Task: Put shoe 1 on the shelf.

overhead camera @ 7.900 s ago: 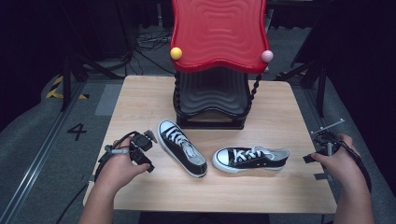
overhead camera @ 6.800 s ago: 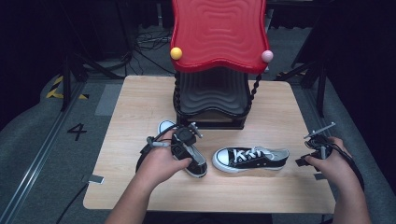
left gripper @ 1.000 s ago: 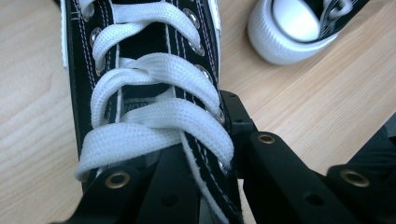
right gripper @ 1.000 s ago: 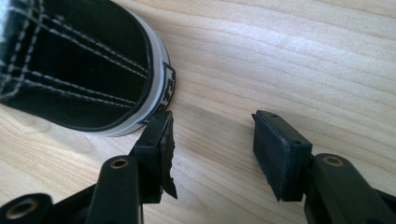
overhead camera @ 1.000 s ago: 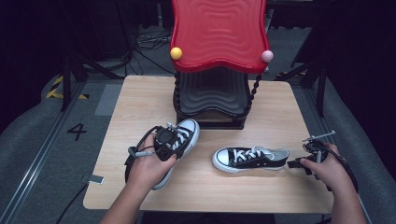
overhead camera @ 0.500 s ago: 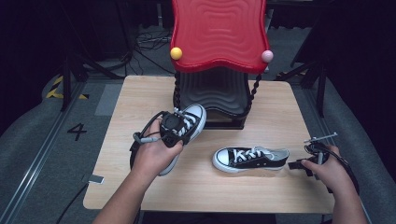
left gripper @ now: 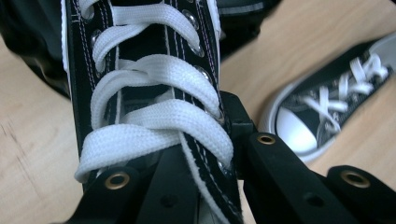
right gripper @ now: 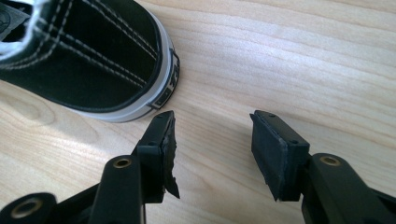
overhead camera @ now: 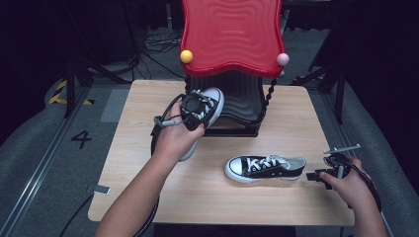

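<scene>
Above the table: first shoe bound for the rack

Shoe [overhead camera: 205,106] hung toe-up before the black rack [overhead camera: 242,101], left gripper [overhead camera: 190,109] clenched on its laced edge. Judgement: keep the sole level, clear the red top [overhead camera: 230,34], release once seated. Right gripper [overhead camera: 323,174] gaped empty behind the second shoe [overhead camera: 264,168] on the table [overhead camera: 148,187].

I see one black canvas sneaker [overhead camera: 200,106] with white laces and toe cap lifted off the table, toe up toward the red-topped rack; its mate [overhead camera: 264,168] lies flat on its sole on the table, toe pointing left, well apart.
</scene>
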